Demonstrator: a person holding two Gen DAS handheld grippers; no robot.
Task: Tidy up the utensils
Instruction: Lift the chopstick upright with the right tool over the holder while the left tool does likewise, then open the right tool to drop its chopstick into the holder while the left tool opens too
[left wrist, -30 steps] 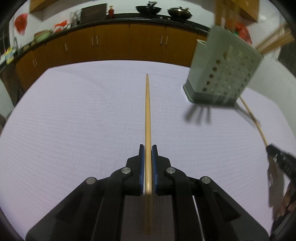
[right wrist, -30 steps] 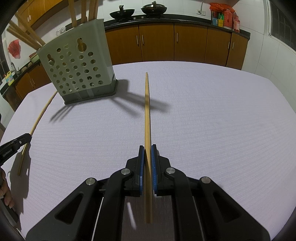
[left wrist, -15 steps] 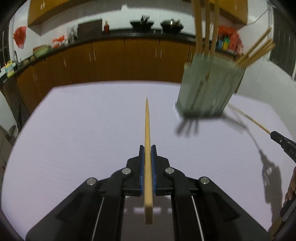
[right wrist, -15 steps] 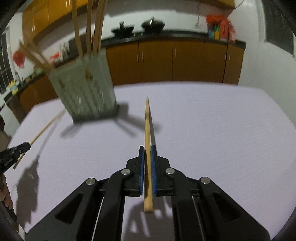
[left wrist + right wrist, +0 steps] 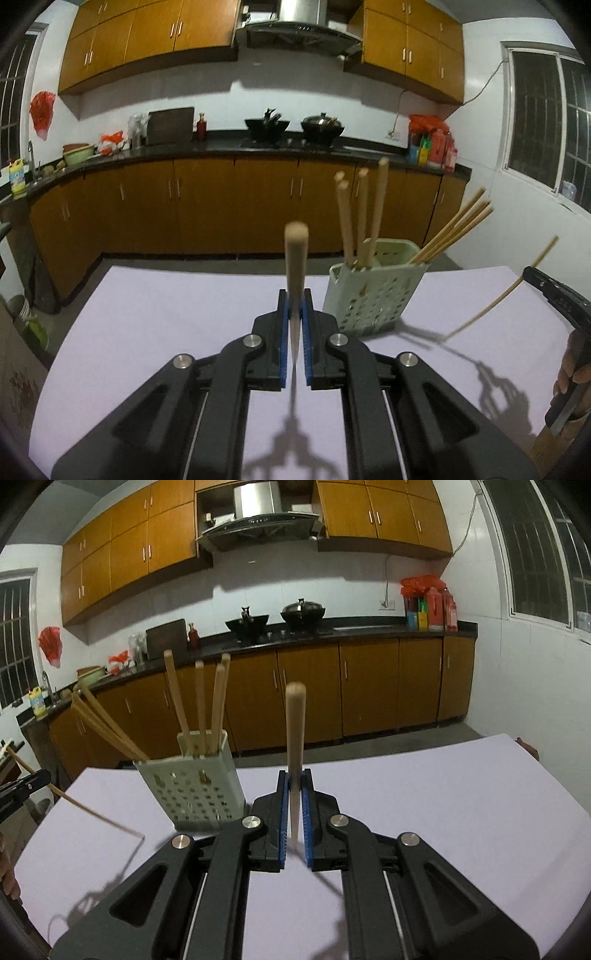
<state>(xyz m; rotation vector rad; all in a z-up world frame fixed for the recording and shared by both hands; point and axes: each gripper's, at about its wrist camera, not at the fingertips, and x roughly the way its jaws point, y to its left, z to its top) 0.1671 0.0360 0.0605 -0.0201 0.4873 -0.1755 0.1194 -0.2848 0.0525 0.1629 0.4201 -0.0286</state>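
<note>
Showing no readable writing, both tongs [image 5: 294, 306] [image 5: 294, 786] grip chopsticks [image 5: 295, 266] [image 5: 295, 738].

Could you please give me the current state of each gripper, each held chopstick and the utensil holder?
left gripper: shut on left chopstick.
left chopstick: clamped, lifted off the table.
right gripper: shut on right chopstick.
right chopstick: clamped, lifted off the table.
utensil holder: upright on the table, chopsticks already inside.
</note>
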